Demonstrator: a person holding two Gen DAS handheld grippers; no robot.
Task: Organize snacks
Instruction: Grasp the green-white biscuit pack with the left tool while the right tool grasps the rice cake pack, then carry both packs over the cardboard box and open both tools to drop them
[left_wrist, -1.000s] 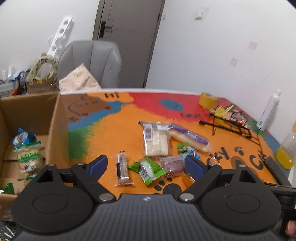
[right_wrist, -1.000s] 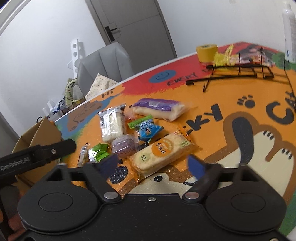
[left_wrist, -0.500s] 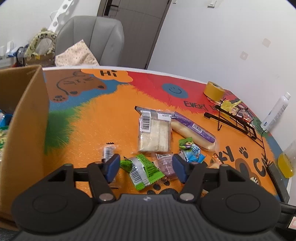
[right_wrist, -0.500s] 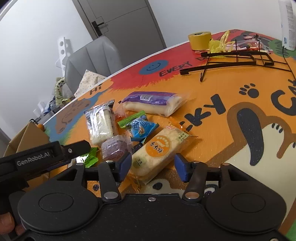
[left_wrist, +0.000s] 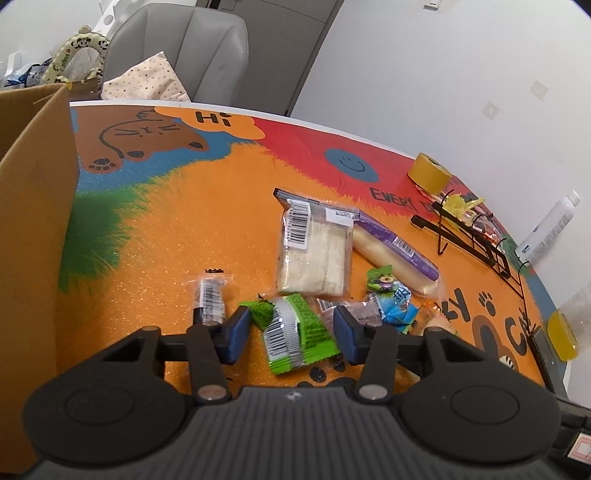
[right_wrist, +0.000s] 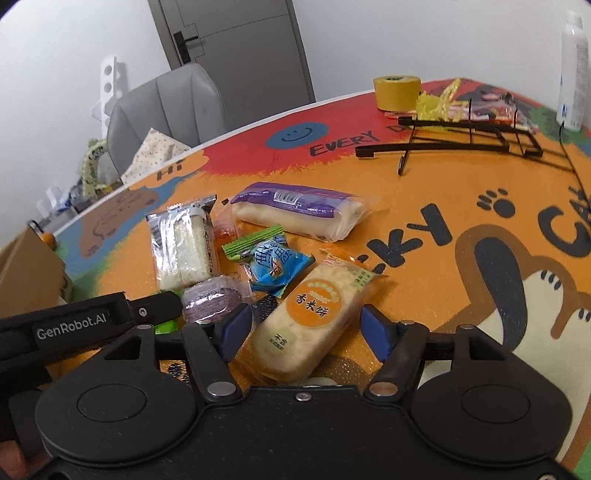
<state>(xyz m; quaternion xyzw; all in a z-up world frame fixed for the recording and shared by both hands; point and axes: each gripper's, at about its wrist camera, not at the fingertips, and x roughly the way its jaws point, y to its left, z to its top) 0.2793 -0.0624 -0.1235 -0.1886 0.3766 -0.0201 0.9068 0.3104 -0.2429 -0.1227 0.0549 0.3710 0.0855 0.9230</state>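
Both grippers are tipped down at the pile of snacks in the middle of the table (left_wrist: 177, 229), the one with the orange cartoon cat cover.

Left gripper (left_wrist: 291, 332): angled down over the green packet (left_wrist: 295, 332), which sits flat on the table between its blue pads. The jaws are closing in but there's a gap on both sides, so no grip. The cardboard box (left_wrist: 33, 206) stands at the table's left edge, right beside this gripper. A little clear-wrapped bar (left_wrist: 211, 293) lies just left of the left finger.

Right gripper (right_wrist: 306, 332): same downward tilt, straddling the near end of the orange rice cracker pack (right_wrist: 314, 317). Its jaws are opening, pads clear of the wrapper on both sides. The left gripper's body pokes in from the left of this view.

Further toward the middle: a white sandwich pack (left_wrist: 314, 251), a long purple-wrapped bread roll (right_wrist: 295, 210), a blue candy packet (right_wrist: 277, 266) and a small purple cake (right_wrist: 212, 302), all bunched together. A black wire rack (right_wrist: 461, 140) and a yellow tape roll (right_wrist: 397, 92) sit near the far edge.
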